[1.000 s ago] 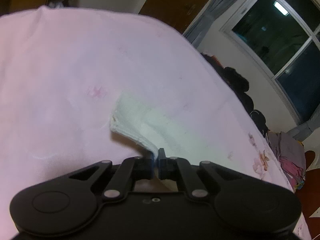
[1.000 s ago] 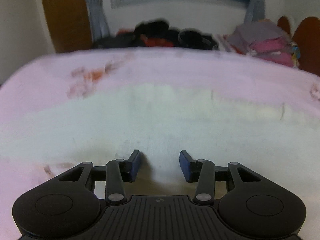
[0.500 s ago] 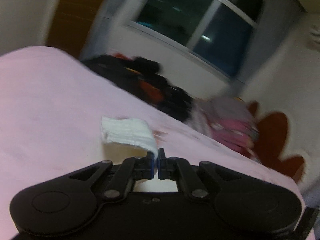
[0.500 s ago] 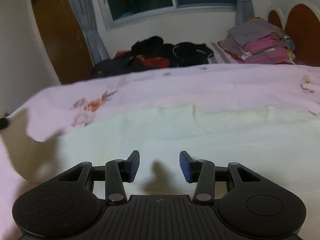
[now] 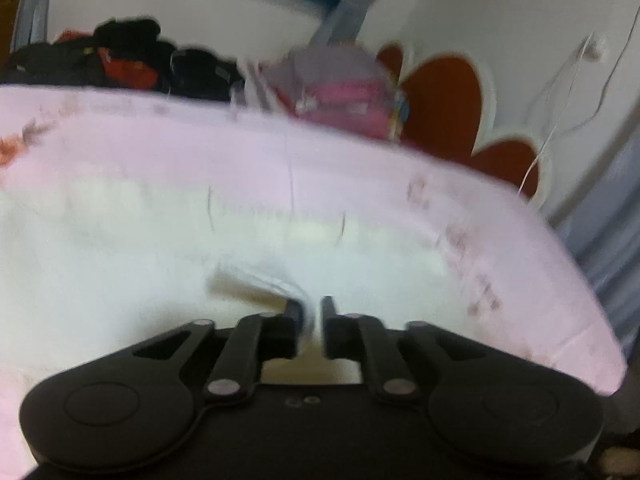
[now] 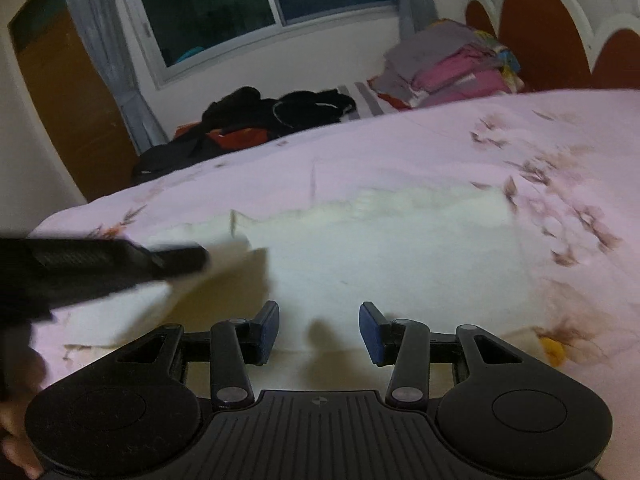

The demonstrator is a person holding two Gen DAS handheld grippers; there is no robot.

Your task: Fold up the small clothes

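Note:
A small white garment [image 6: 400, 240] lies spread on the pink flowered bedsheet [image 6: 400, 148]. In the left wrist view the garment [image 5: 120, 248] fills the middle, blurred by motion. My left gripper [image 5: 310, 308] hangs low over it. Its jaws are opening, and a thin folded-over corner [image 5: 256, 276] of the cloth still runs into the gap against the left finger, no longer pinched. In the right wrist view the left gripper [image 6: 180, 258] reaches in from the left with that corner [image 6: 236, 246] at its tip. My right gripper [image 6: 319, 316] stands open just above the garment's near edge, with nothing between its fingers.
A heap of dark clothes [image 6: 260, 116] and a stack of folded clothes [image 6: 452, 68] sit at the bed's far side under the window [image 6: 260, 0]. A red headboard [image 6: 536, 28] stands at the right, a brown door [image 6: 60, 100] at the left. A person's hand [image 6: 16, 420] shows bottom left.
My left gripper swept sideways across the bed, pulling the pinched white corner over the garment, and its jaws have parted. My right gripper shifted too, and the left gripper has entered its view.

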